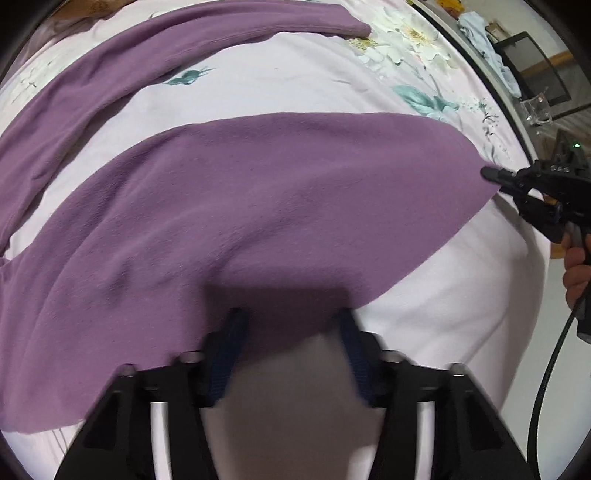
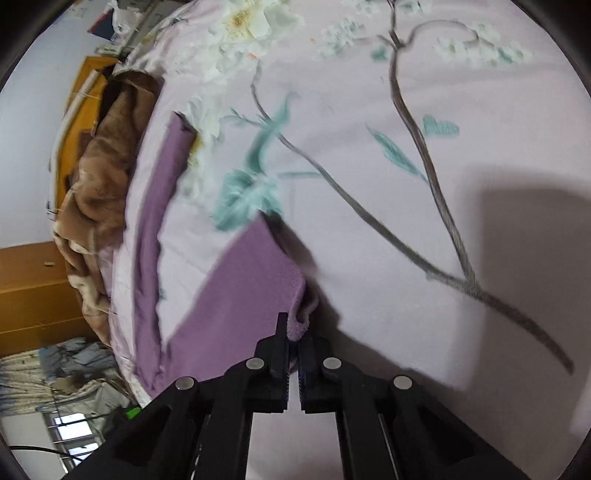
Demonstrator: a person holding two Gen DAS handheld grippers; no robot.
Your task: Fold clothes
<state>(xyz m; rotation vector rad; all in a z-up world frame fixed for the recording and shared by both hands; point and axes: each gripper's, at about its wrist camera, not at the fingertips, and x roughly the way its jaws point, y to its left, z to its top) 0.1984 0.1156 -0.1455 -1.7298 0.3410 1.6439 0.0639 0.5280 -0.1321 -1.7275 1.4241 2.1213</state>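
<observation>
1. Blue-padded fingers of the left gripper are standing apart in the left wrist view, with the garment's near edge draping over their tips; whether they are actually clamping cloth I cannot tell, since the fabric is hiding the tips.
2. Right gripper fingers are pressing together and pinching a bunched corner of the garment between their tips. From the left wrist view, the same gripper is biting the cloth's far right corner.
3. Ahead of the left fingers, the purple cloth is stretching as one raised panel between the two grippers, lifted off the bed.
4. Beyond that panel, a long sleeve is lying flat on the floral sheet, curving away to the left and not yet tucked in.
5. Left of the right fingers, a brown blanket is sitting heaped at the bed's edge, clear of the work.
6. Progress looks early: one edge appears to be mid-fold, nothing is stacked into a neat shape, and the sleeve and remaining folds seem still to come.
</observation>
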